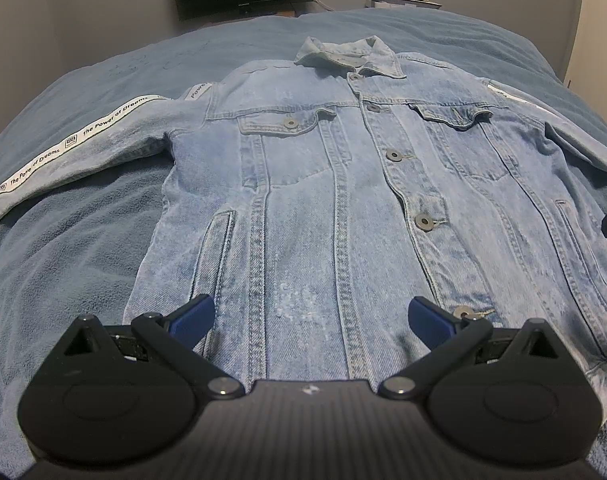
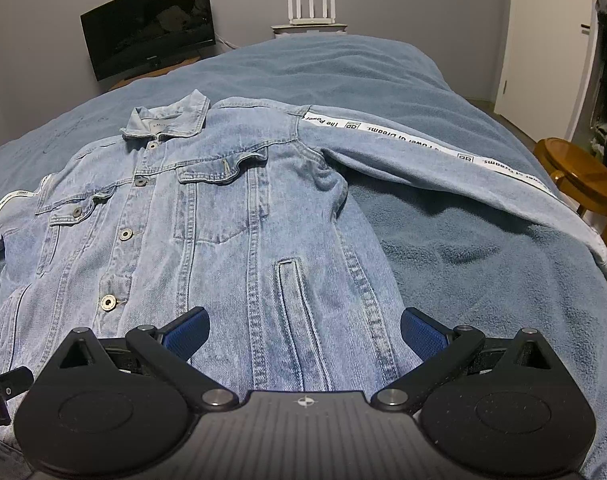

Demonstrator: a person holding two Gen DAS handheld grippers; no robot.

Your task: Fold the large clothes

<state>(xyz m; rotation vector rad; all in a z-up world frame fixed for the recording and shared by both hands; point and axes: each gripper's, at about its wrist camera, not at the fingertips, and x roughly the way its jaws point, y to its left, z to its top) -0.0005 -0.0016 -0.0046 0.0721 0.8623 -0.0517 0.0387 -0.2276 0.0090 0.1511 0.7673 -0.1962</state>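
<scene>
A light blue denim jacket point(image 1: 343, 184) lies flat and front up on the bed, buttoned, collar at the far end and both sleeves spread out. It also shows in the right wrist view point(image 2: 231, 224). Its left sleeve point(image 1: 75, 152) and right sleeve point(image 2: 463, 160) carry a white printed stripe. My left gripper point(image 1: 309, 318) is open and empty above the hem, left of the button line. My right gripper point(image 2: 305, 330) is open and empty above the hem near the right side pocket point(image 2: 295, 300).
A blue blanket covers the bed point(image 2: 483, 280). A dark monitor point(image 2: 151, 24) and a white router point(image 2: 311, 10) stand by the far wall. A wooden stool point(image 2: 579, 176) stands right of the bed, near a white door point(image 2: 543, 40).
</scene>
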